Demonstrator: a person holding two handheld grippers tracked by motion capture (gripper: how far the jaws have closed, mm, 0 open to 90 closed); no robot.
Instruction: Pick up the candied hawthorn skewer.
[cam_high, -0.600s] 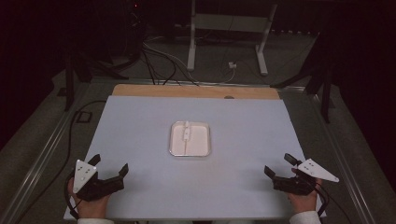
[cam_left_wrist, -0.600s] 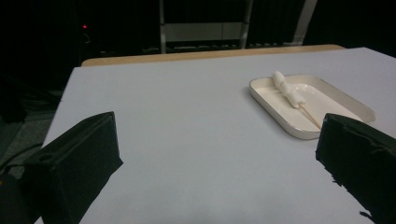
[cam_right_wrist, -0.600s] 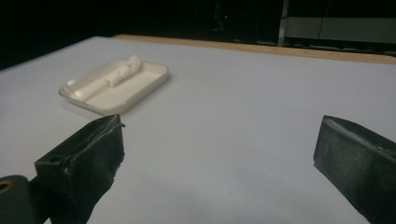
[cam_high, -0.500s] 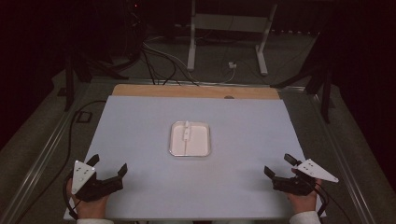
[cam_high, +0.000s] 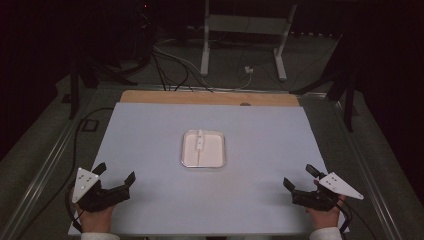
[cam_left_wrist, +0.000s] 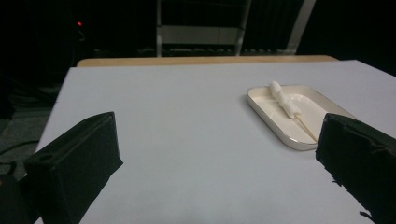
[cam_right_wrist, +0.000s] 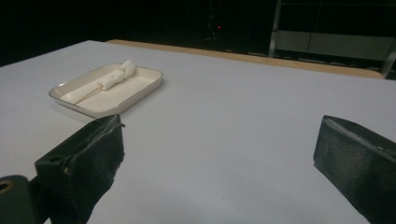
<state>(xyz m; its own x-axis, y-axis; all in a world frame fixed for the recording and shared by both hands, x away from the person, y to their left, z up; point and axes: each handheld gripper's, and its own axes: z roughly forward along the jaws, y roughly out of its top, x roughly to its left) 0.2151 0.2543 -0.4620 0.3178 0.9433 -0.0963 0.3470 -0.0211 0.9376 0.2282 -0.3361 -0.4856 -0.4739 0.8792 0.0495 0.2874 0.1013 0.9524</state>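
left claw (cam_high: 116, 176) | slid slightly down and left toward near table edge

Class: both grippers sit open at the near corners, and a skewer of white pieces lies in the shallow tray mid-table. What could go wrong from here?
1. The tray looks shallow and light; a sideways nudge could slide it.
2. The skewer has a thin stick lying flat, so wide jaws may miss it or crush the white pieces.
3. The left gripper and right gripper could collide over the tray.

The table (cam_high: 150, 200) is covered with a pale sheet, and a strip of bare wood (cam_high: 210, 97) shows along its far edge. Near the middle of the sheet stands a shallow white tray (cam_high: 216, 161) with rounded corners. In the tray lies a thin stick with white pieces (cam_high: 199, 142) on it.
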